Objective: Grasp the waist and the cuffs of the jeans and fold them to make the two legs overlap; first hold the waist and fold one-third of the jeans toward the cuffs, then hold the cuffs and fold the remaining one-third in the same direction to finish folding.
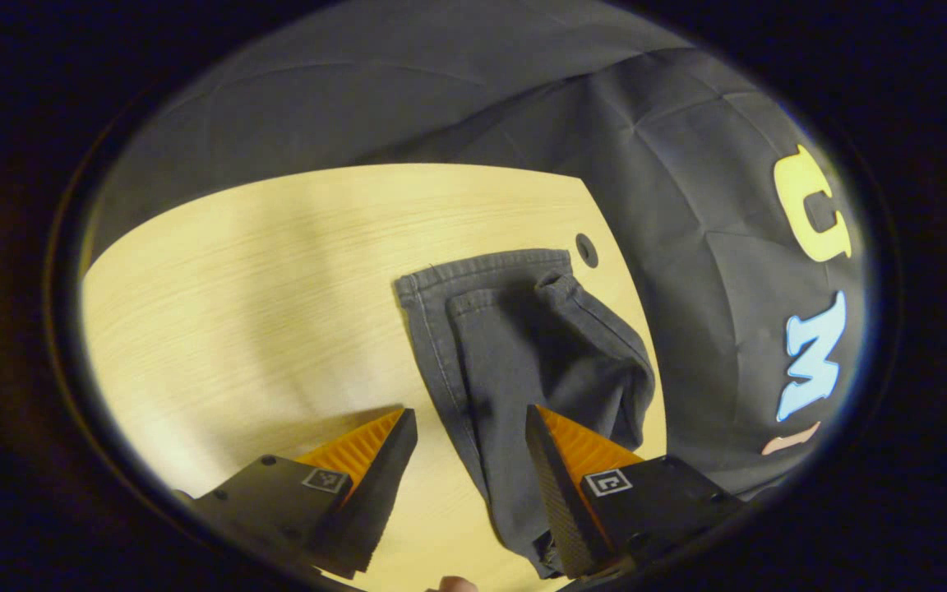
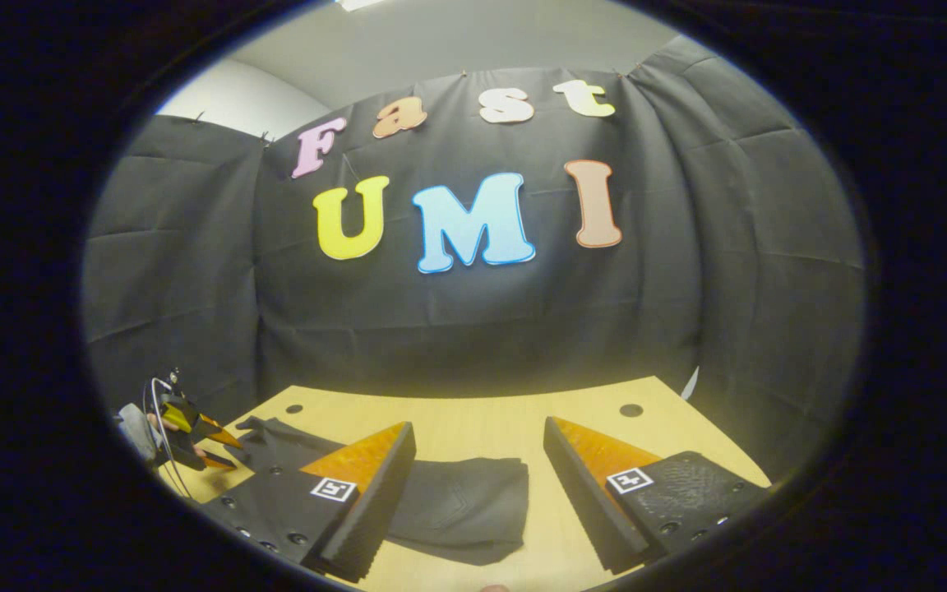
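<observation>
Dark jeans [image 1: 515, 345] lie on the light wooden table [image 1: 260, 271]; their hemmed end [image 1: 482, 267] points toward the far edge and one layer bulges up on the right. My left gripper [image 1: 471, 440] hovers open over the near part of the cloth, its right finger [image 1: 560, 477] above the fabric. In the right gripper view the jeans [image 2: 457, 501] stretch across the table from left to centre. My right gripper [image 2: 479, 460] is open above them, holding nothing. The left gripper [image 2: 194, 440] appears far off at the left end of the jeans.
The table has round cable holes [image 1: 586, 249] [image 2: 630, 409] near its far edge. The black cloth wall [image 2: 482, 329] stands close behind the table. Bare wood [image 1: 219, 312] spreads left of the jeans.
</observation>
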